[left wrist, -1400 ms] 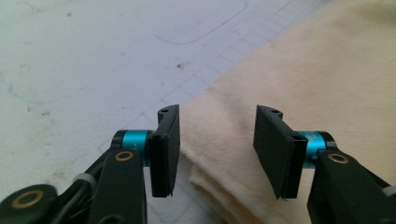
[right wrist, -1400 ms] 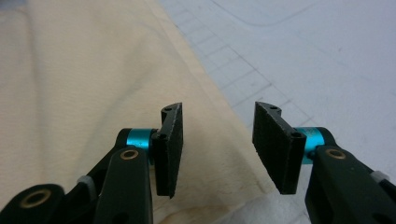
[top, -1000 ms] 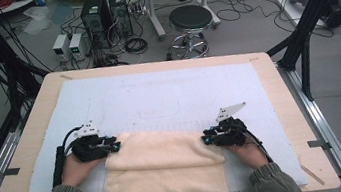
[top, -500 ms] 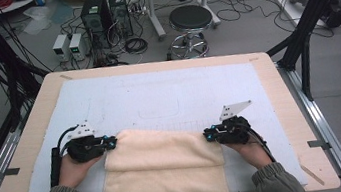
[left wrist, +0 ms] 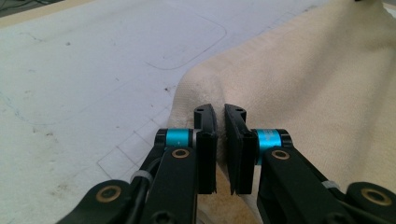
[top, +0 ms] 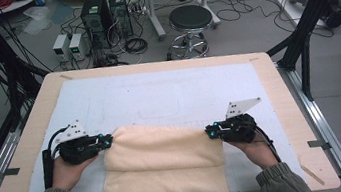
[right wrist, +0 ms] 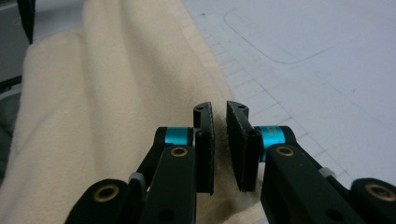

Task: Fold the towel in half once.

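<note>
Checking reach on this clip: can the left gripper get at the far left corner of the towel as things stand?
Probably yes. The left gripper is already at that corner of the towel, jaws closed on its edge, with bare mat around it and nothing in the way.

Even, diffuse light is cast from overhead; only faint shadows are thrown and no glare is seen. The high view is softly blurred; near foregrounds are slightly defocused in both gripper views.

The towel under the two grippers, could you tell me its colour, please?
Plain cream, no pattern. The towel shows best in the high view.
</note>
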{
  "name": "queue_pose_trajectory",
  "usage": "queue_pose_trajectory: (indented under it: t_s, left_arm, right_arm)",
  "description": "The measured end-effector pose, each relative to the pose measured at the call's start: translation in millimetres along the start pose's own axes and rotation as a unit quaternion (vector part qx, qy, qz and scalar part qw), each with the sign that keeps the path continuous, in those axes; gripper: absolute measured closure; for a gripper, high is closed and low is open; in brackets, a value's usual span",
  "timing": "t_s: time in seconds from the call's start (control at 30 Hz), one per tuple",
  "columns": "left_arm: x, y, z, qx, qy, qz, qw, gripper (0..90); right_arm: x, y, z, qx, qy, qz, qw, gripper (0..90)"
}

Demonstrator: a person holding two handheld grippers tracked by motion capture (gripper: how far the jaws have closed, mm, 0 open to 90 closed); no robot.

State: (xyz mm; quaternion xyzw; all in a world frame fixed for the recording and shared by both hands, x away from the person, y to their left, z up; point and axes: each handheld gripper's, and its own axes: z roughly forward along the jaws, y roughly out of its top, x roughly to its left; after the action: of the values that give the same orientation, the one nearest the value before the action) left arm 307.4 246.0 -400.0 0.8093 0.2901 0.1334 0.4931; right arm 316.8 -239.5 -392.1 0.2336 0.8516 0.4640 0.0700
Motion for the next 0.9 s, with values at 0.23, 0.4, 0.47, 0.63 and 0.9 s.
queue_pose_trajectory:
  t_s: [0.23,0.4,0.47,0.63,0.9]
  left_arm:
    - [-17.0,-0.9,-18.6,-0.010,-0.008,0.019,0.9997,83.4]
    - [-38.1,-8.5,-38.3,-0.015,-0.015,0.040,0.9990,83.4]
    - [-46.2,-12.5,-45.2,-0.012,-0.018,0.048,0.9986,83.3]
    - [-66.5,-25.5,-60.1,-0.003,-0.038,0.061,0.9974,83.4]
    - [-87.0,-38.5,-78.5,0.001,-0.071,0.065,0.9953,71.3]
  right_arm:
    - [22.8,4.5,-15.1,-0.014,0.006,-0.023,0.9996,81.4]
    - [45.8,3.5,-28.1,-0.018,0.014,-0.045,0.9987,81.4]
    - [54.1,1.9,-31.9,-0.014,0.016,-0.052,0.9984,81.4]
    - [75.5,-7.6,-39.7,-0.015,0.032,-0.060,0.9976,81.3]
    - [100.9,-28.3,-50.7,-0.013,0.053,-0.058,0.9968,71.5]
